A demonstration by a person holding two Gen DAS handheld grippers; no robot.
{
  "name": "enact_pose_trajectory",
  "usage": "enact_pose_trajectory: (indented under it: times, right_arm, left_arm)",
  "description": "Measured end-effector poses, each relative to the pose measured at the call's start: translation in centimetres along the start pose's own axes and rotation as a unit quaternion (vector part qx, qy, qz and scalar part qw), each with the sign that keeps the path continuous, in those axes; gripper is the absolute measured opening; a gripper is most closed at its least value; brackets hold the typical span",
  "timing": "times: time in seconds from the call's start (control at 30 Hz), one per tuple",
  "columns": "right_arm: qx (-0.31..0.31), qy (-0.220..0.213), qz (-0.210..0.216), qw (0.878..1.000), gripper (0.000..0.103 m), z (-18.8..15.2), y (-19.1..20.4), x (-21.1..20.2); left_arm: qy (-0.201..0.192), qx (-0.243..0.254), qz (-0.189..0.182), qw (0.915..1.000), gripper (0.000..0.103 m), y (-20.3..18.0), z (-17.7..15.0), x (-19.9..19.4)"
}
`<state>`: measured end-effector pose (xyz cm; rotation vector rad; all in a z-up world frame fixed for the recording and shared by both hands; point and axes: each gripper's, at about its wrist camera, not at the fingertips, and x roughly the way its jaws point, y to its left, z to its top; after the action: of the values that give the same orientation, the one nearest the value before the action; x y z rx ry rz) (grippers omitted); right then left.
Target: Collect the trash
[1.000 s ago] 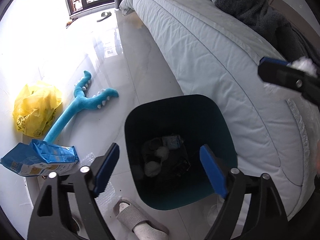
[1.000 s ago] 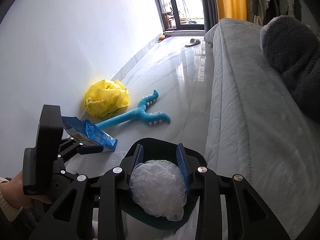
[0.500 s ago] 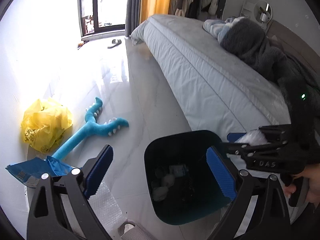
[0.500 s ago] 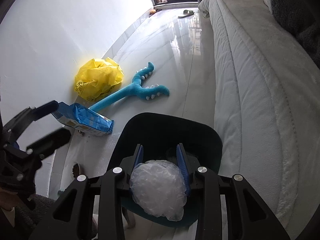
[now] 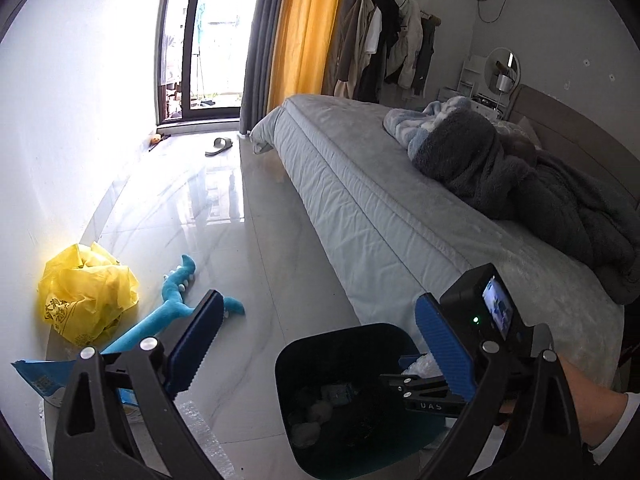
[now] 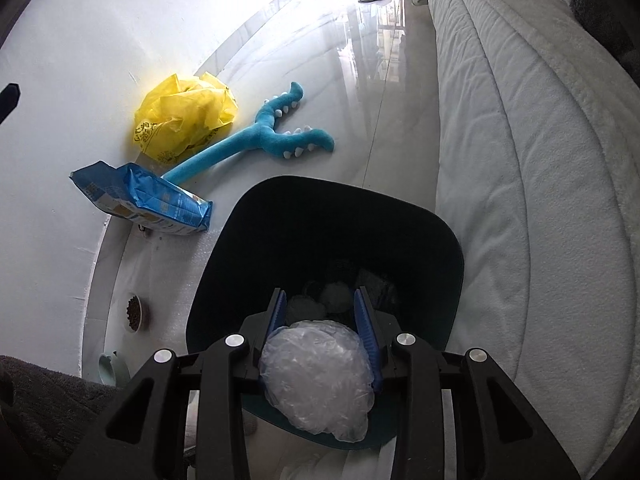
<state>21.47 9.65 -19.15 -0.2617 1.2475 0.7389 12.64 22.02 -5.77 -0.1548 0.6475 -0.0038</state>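
Right gripper (image 6: 320,312) clamped on crumpled clear plastic ball (image 6: 316,376) above dark bin (image 6: 280,216). Left gripper (image 5: 320,344) jaws just opened wide, nothing between them.

The bin's (image 6: 304,216) dark contents are too dim to identify; the plastic wad (image 6: 316,376) hides its near rim.
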Motion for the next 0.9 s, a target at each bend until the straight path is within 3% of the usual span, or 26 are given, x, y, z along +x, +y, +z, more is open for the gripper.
enact_pose_trajectory:
  times: [0.43, 0.6, 0.73, 0.9]
  right_arm:
    - [-0.018, 0.042, -0.028, 0.999, 0.037, -1.1, 0.6, 1.7]
    - [-0.02, 0.053, -0.044, 0.997, 0.063, -1.8, 1.0, 1.9]
    - [-0.019, 0.047, -0.037, 0.998, 0.064, -2.5, 1.3, 1.1]
    - [-0.02, -0.002, -0.03, 0.999, 0.072, -3.4, 1.6, -3.1]
  left_arm:
    - [-0.07, -0.001, 0.014, 0.9974, 0.099, -0.7, 2.3, -3.2]
    - [-0.078, 0.001, 0.012, 0.9969, 0.1, -1.7, 3.4, -4.9]
    - [-0.096, 0.017, 0.037, 0.9946, 0.1, -2.7, 3.9, -6.3]
    - [-0.117, 0.023, 0.051, 0.9915, 0.1, -4.0, 3.9, -7.8]
